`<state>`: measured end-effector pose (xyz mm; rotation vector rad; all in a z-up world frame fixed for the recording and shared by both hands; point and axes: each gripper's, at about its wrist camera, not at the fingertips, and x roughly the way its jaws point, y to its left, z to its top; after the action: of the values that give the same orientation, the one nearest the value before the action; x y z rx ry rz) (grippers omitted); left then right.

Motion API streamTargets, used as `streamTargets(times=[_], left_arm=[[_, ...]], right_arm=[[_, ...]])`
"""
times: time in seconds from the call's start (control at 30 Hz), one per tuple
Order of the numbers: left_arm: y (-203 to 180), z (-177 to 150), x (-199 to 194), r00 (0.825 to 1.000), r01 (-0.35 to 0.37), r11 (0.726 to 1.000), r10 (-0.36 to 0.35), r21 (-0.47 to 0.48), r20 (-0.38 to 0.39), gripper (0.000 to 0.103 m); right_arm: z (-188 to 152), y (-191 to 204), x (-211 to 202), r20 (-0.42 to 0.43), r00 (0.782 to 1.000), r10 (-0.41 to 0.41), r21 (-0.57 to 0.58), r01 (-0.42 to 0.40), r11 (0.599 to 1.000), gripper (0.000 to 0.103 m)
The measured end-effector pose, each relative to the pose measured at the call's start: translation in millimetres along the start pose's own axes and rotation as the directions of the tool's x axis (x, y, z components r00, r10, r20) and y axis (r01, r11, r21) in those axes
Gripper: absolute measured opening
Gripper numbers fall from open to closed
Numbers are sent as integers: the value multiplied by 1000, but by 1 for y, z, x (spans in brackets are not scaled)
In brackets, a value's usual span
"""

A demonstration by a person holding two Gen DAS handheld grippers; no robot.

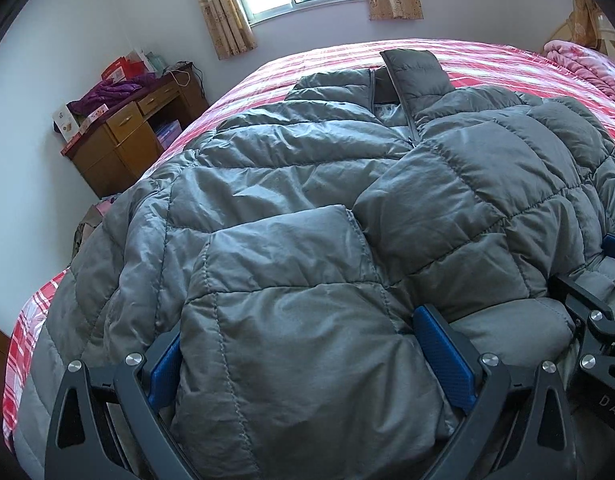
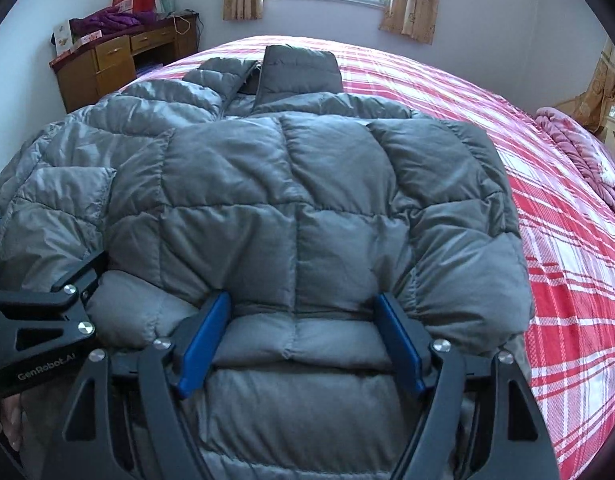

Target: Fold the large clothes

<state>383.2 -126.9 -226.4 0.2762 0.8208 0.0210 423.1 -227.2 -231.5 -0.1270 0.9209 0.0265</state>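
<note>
Grey quilted puffer jacket [image 2: 299, 208], sleeves folded inward, collar far

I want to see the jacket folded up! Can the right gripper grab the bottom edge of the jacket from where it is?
Probably yes. The right gripper is open with the gray puffer jacket hem bulging between its blue pads, and nothing covers it. The left gripper sits alongside, not in the way.

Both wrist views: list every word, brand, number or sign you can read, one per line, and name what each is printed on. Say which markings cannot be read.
"GenRobot.AI": white print on the black body of the left gripper.
"DAS": letters cut off by the frame edge, on the black body of the right gripper.
Printing on the red and white boxes on the wooden desk: too small and blurred to read.
</note>
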Motion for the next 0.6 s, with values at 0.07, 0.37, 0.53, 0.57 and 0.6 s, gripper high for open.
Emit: streamTargets(times=[0.07, 0.37, 0.53, 0.57, 0.6], left_arm=[[0, 0, 0, 1000, -1, 1000, 1, 1, -1, 102], [71, 1, -75, 997, 62, 995, -57, -82, 60, 102], [176, -63, -116, 992, -103, 989, 110, -107, 60, 102], [195, -78, -114, 987, -155, 981, 159, -116, 33, 102], [217, -94, -113, 977, -209, 969, 211, -134, 3, 102]], right_arm=[[0, 0, 0, 0, 1000, -2, -1, 2, 1000, 78], [-2, -13, -41, 32, 999, 30, 48, -32, 998, 93], [-39, -6, -99, 85, 994, 69, -2, -69, 998, 97], [-48, -4, -106, 86, 993, 79, -5, -79, 997, 97], [-57, -2, -112, 88, 992, 89, -7, -89, 996, 97]])
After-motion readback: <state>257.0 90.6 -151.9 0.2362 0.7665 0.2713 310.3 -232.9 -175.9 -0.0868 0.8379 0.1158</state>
